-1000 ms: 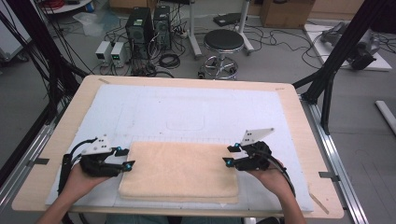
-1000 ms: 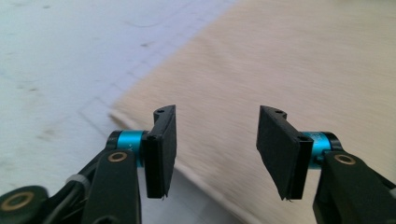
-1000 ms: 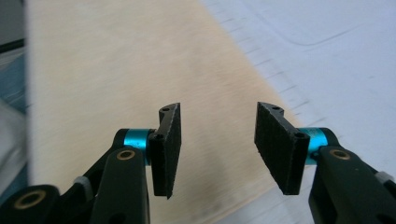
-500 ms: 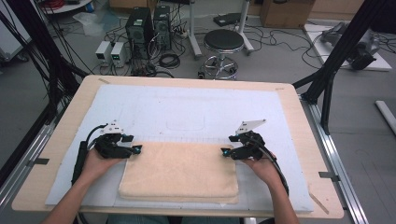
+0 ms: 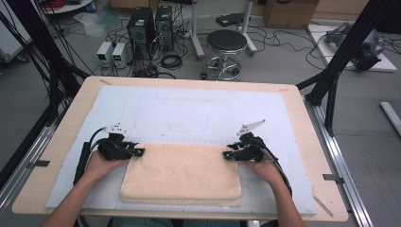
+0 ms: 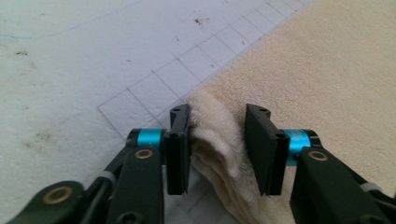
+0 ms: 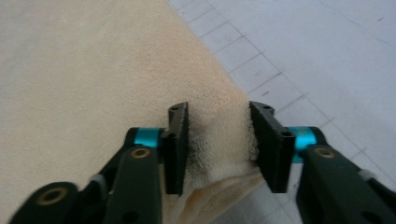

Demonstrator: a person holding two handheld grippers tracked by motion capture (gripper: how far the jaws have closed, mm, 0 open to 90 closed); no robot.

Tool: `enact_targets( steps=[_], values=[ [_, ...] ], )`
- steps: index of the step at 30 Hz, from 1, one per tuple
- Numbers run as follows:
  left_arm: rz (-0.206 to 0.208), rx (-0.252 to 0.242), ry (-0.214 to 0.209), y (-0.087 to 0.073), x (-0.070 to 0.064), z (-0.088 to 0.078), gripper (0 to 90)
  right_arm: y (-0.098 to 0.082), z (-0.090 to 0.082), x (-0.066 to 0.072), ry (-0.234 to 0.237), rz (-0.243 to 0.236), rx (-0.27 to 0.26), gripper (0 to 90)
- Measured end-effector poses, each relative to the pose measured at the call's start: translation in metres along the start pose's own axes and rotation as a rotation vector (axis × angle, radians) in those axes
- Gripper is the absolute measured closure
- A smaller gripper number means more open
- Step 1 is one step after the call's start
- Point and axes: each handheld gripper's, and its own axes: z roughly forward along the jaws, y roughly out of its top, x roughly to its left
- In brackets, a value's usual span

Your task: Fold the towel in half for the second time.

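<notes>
A folded cream towel [image 5: 182, 172] lies on the white gridded mat [image 5: 189, 109] at the near middle of the table. My left gripper [image 5: 141, 152] is at the towel's far left corner. In the left gripper view the jaws [image 6: 217, 112] have just been closing around that corner [image 6: 210, 135]; it touches one pad, and a small gap shows at the other. My right gripper [image 5: 227, 155] is at the far right corner. Its jaws [image 7: 218, 109] have also just been closing, and the bunched corner [image 7: 217, 140] fills the space between both pads.
The mat covers most of the wooden table [image 5: 302, 109], with bare mat beyond the towel. Behind the table, on the floor, are a round stool [image 5: 226, 42], computer boxes [image 5: 151, 23] and cables. Black frame posts [image 5: 340, 56] stand at both sides.
Both hands moved away from me along the towel's side edges, to its far corners, and lowered. Both pairs of jaws narrowed around the corners.
</notes>
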Motion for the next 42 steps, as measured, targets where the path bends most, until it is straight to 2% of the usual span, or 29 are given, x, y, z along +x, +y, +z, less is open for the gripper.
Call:
enact_targets(
  steps=[2, 4, 7, 10, 14, 16, 18, 21, 23, 25, 26, 28, 29, 31, 32, 33, 35, 37, 39, 41, 42],
  values=[
    [0.007, -0.002, 0.008, 0.000, -0.002, 0.000, 67.2, 0.000, 0.000, 0.000, 0.017, -0.010, 0.002, 70.5],
    [0.033, 0.003, 0.025, 0.001, -0.005, -0.001, 70.8, 0.000, -0.001, 0.001, 0.019, -0.024, -0.001, 74.0],
    [0.054, -0.004, 0.058, 0.003, -0.011, -0.003, 74.5, 0.002, -0.003, 0.005, 0.002, -0.053, 0.002, 76.9],
    [0.042, -0.056, 0.089, 0.006, -0.011, -0.007, 76.3, 0.006, -0.009, 0.009, -0.028, -0.078, -0.015, 78.1],
    [0.032, -0.118, 0.195, 0.017, -0.012, -0.004, 77.1, 0.020, -0.018, 0.008, -0.075, -0.093, -0.048, 78.4],
    [0.036, -0.126, 0.236, 0.025, -0.009, -0.001, 77.3, 0.030, -0.019, 0.003, -0.111, -0.100, -0.057, 78.4],
    [0.026, -0.143, 0.269, 0.034, -0.003, 0.002, 77.4, 0.041, -0.017, -0.005, -0.127, -0.090, -0.054, 78.5],
    [-0.006, -0.165, 0.302, 0.052, 0.008, 0.005, 77.4, 0.057, -0.014, -0.020, -0.160, -0.071, -0.064, 78.4],
    [-0.005, -0.167, 0.328, 0.065, 0.016, 0.007, 77.4, 0.069, -0.011, -0.030, -0.192, -0.070, -0.066, 78.4],
    [-0.008, -0.166, 0.338, 0.076, 0.024, 0.010, 77.4, 0.079, -0.009, -0.040, -0.218, -0.063, -0.073, 78.4],
    [-0.019, -0.166, 0.337, 0.081, 0.028, 0.011, 77.4, 0.083, -0.008, -0.045, -0.225, -0.048, -0.073, 78.4],
    [-0.015, -0.152, 0.348, 0.088, 0.035, 0.017, 77.1, 0.089, -0.005, -0.058, -0.233, -0.017, -0.089, 78.3],
    [-0.018, -0.137, 0.347, 0.091, 0.039, 0.020, 76.8, 0.089, -0.003, -0.062, -0.233, -0.011, -0.108, 77.6],
    [-0.008, -0.085, 0.338, 0.092, 0.045, 0.027, 73.3, 0.086, 0.003, -0.071, -0.230, 0.027, -0.096, 71.0],
    [0.002, -0.066, 0.367, 0.092, 0.046, 0.029, 68.4, 0.084, 0.007, -0.074, -0.239, 0.044, -0.081, 66.7],
    [-0.011, -0.066, 0.398, 0.091, 0.047, 0.028, 62.0, 0.082, 0.009, -0.076, -0.244, 0.059, -0.077, 62.2],
    [-0.034, -0.075, 0.407, 0.088, 0.051, 0.024, 50.4, 0.080, 0.011, -0.075, -0.241, 0.065, -0.079, 54.5],
    [-0.039, -0.097, 0.406, 0.083, 0.052, 0.016, 49.4, 0.078, 0.010, -0.070, -0.263, 0.042, -0.080, 52.3],
    [-0.046, -0.117, 0.386, 0.077, 0.050, 0.010, 48.4, 0.077, 0.005, -0.066, -0.254, 0.038, -0.098, 50.3],
    [-0.052, -0.109, 0.356, 0.072, 0.048, 0.005, 47.5, 0.075, 0.002, -0.060, -0.256, 0.018, -0.107, 49.5],
    [-0.047, -0.129, 0.344, 0.069, 0.045, 0.002, 46.8, 0.074, 0.000, -0.057, -0.251, 0.014, -0.109, 49.1]
  ],
)
